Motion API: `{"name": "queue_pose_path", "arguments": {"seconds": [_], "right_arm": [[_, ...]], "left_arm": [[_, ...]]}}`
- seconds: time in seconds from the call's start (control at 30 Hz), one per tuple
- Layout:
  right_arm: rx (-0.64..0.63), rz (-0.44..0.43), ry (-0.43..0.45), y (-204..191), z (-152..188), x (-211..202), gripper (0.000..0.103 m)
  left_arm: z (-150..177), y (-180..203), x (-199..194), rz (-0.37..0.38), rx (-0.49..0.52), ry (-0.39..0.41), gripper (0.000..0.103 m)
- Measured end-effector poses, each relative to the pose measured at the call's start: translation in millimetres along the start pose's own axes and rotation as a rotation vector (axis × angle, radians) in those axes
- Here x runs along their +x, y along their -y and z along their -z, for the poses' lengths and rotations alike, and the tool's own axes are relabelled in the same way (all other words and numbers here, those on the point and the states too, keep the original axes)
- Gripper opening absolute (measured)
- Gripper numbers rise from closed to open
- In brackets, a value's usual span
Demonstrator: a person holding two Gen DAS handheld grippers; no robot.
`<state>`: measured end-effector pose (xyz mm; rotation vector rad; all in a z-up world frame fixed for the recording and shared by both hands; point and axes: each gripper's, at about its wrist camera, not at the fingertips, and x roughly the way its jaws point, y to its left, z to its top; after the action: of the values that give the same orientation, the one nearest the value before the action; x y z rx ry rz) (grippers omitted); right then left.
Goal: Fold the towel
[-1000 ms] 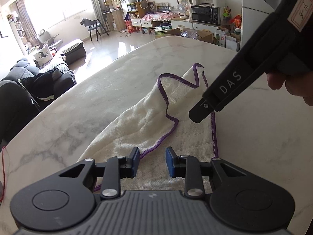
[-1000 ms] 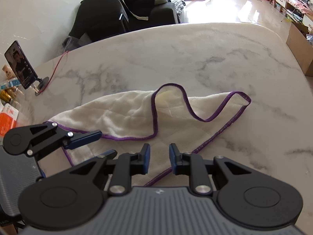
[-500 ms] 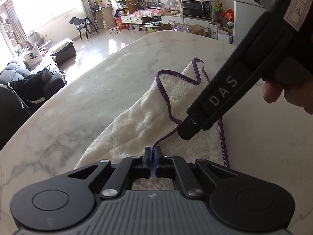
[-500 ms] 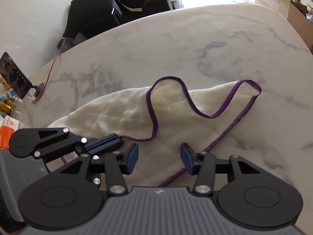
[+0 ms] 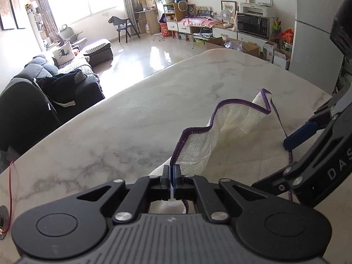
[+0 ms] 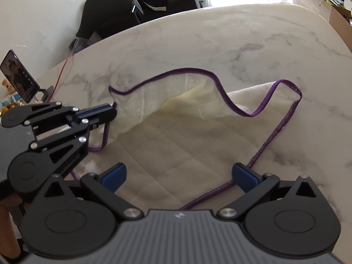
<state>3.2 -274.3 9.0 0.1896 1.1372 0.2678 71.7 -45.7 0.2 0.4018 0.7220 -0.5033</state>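
L tongs (image 5: pixel 171 173) on towel (image 6: pixel 187 136) edge, R tongs (image 6: pixel 179 176) above.

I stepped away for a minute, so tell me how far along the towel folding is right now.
Early stage. Done: the left gripper is shut on the purple-edged towel at its hem, with that flap raised off the marble table. In hand: the right gripper has just been opening and hovers wide over the near hem, pressing nothing. Left: the towel lies rumpled, with no neat fold yet.
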Motion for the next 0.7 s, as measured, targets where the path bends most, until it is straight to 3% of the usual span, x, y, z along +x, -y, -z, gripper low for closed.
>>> {"name": "queue_pose_path", "arguments": {"seconds": [0.23,0.37,0.53,0.7], "right_arm": [[-0.074,0.010,0.037,-6,9,-1,0.103],[-0.228,0.011,0.011,-14,9,3,0.103],[-0.337,-0.020,0.139,-18,5,-17,0.103],[-0.491,0.054,0.257,-28,-7,-23,0.096]], "left_arm": [[-14,-15,-5,-0.059,-0.052,0.015,0.001],[-20,-21,-6,-0.089,-0.083,0.030,0.001],[-25,-29,-5,-0.115,-0.110,0.037,0.001],[-30,-36,2,-0.158,-0.113,0.034,0.001]]}}
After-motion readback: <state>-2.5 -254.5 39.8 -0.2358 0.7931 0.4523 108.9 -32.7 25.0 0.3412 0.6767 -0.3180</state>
